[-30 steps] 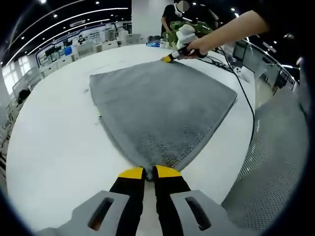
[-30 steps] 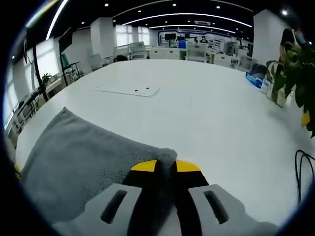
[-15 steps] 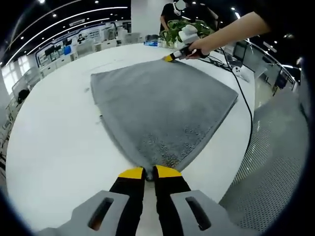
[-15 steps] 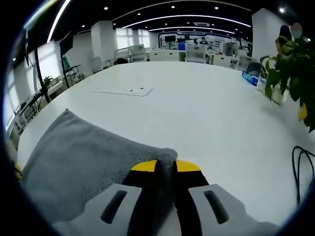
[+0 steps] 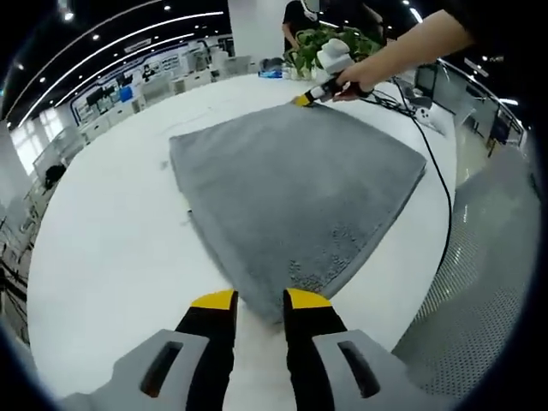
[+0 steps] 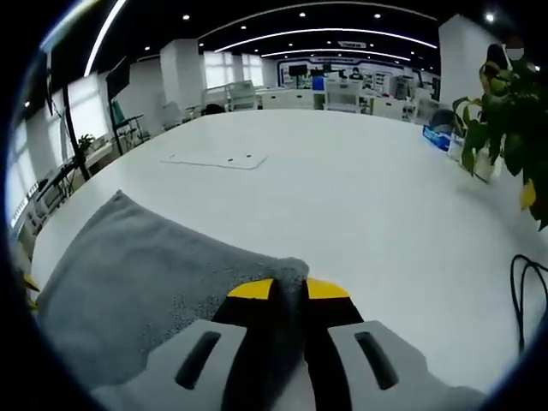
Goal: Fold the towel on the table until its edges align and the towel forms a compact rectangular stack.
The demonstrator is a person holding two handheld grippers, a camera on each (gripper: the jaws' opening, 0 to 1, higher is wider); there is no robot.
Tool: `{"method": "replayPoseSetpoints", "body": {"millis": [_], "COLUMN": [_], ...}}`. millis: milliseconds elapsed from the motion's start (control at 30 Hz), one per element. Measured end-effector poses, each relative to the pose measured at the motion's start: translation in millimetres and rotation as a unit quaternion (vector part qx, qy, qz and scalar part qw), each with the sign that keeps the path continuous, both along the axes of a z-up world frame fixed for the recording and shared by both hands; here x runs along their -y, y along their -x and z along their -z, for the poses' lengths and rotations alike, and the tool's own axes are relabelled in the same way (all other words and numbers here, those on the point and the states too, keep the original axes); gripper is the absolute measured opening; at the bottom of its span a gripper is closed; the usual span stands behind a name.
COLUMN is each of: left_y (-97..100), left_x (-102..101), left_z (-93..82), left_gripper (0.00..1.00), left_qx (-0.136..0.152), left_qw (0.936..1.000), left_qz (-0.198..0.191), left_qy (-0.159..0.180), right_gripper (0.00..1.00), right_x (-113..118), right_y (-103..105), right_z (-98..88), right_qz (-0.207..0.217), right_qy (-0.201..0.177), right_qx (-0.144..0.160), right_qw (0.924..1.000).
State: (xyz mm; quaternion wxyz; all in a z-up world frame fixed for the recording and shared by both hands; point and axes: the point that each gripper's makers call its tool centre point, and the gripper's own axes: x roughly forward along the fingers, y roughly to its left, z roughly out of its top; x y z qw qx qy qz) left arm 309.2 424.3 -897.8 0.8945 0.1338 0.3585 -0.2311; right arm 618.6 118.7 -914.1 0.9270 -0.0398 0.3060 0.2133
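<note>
Left tool (image 5: 260, 300) now parted off the grey towel (image 5: 300, 180) corner, right tool (image 6: 288, 288) at 12 o'clock clamps the far corner on the white worktop (image 5: 103, 240).

You are working in a large open-plan office or demonstration hall. Long curved strips of ceiling light (image 6: 325, 30) are glowing overhead among small round spotlights, and white columns (image 6: 180, 64) are standing between rows of white desks and chairs (image 6: 342, 90) far across the room. A broad white table (image 6: 360, 188) is stretching out in front of you, with a flat white panel (image 6: 218, 160) lying near its far edge. Leafy potted plants (image 6: 501, 103) are sitting toward its right edge, and a black cable (image 5: 432, 171) is trailing along the edge beside perforated metal flooring (image 5: 479, 282). Display boards with blue graphics (image 5: 128, 81) are lining the back wall.
</note>
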Motion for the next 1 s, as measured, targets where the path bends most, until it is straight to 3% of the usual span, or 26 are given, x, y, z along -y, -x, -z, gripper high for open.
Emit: {"method": "replayPoseSetpoints", "body": {"millis": [133,267,367,467,600,767,1000], "left_y": [-0.3,-0.6,3.8,4.6,3.7,-2.8,-11.5], "left_x": [10.0,40.4,62.5,84.5,108.4,134.3,167.6], "left_z": [-8.3,-12.5,-4.8,-5.9,-5.8,-11.3,-14.3], "left_gripper": [0.26,0.28,0.28,0.28,0.3,0.31,0.32], "left_qx": [0.011,0.015,0.003,0.007,0.014,0.023,0.035], "left_qw": [0.9997,0.9982,0.995,0.9923,0.985,0.9813,0.9735], "left_qz": [0.018,0.058,0.1,0.123,0.172,0.191,0.226], "left_qy": [-0.012,0.002,-0.007,0.006,-0.011,0.001,0.004], "right_gripper": [0.1,0.11,0.11,0.11,0.11,0.13,0.28], "right_x": [3.5,3.2,1.8,1.0,0.3,0.8,-5.6], "right_y": [-4.1,-4.0,-2.1,-0.4,1.0,-2.2,19.8], "right_z": [2.8,2.5,1.3,0.2,-0.5,0.3,-7.5], "right_qz": [0.002,0.0,0.001,0.001,-0.003,-0.004,-0.014], "right_qy": [-0.01,-0.012,-0.017,-0.019,-0.019,-0.025,-0.017], "right_qx": [0.006,0.005,0.008,0.011,0.011,-0.018,-0.038], "right_qw": [0.9999,0.9999,0.9998,0.9998,0.9998,0.9995,0.999]}}
